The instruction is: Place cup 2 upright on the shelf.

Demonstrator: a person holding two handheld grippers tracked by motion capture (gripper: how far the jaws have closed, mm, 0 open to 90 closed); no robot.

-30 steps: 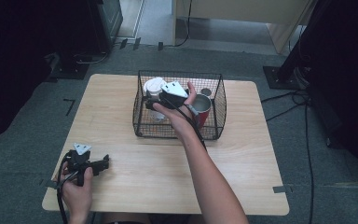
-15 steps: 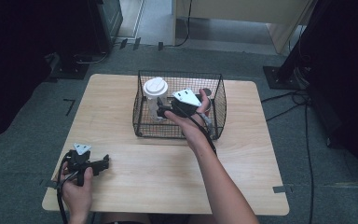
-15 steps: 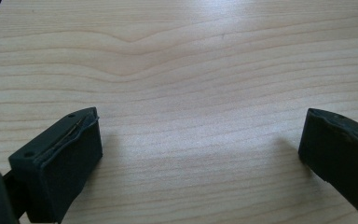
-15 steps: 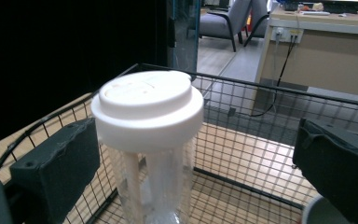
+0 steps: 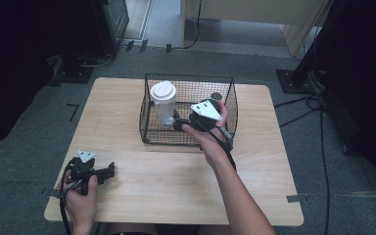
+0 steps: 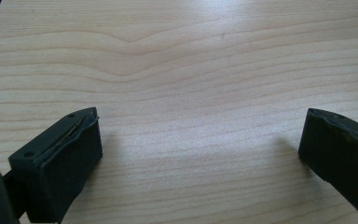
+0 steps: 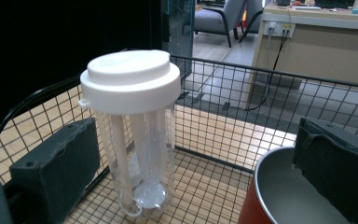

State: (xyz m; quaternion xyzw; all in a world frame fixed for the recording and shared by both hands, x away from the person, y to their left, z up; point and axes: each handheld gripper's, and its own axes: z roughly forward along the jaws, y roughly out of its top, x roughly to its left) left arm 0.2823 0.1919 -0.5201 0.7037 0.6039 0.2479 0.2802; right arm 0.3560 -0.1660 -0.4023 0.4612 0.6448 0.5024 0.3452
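Shifted rightward within the black wire basket [image 5: 147, 105], the right gripper [image 5: 183, 125] hangs spread, a red metal-lined cup [image 7: 279, 196] under one jaw. Beyond stands a clear, white-lidded cylindrical bottle [image 7: 135, 135], untouched. Near the table's [image 5: 176, 186] front edge, the left gripper [image 5: 108, 172] rests spread on smooth pale woodgrain.

Wire basket [image 5: 149, 117] on the table's [image 5: 127, 186] far middle; lidded bottle [image 5: 163, 103] upright inside, left; cup [image 7: 279, 196] right

Clear tumbler [image 7: 137, 154], white lid on, upright in wire basket [image 5: 227, 98] on counter; red cup [image 7: 279, 196] beside it.
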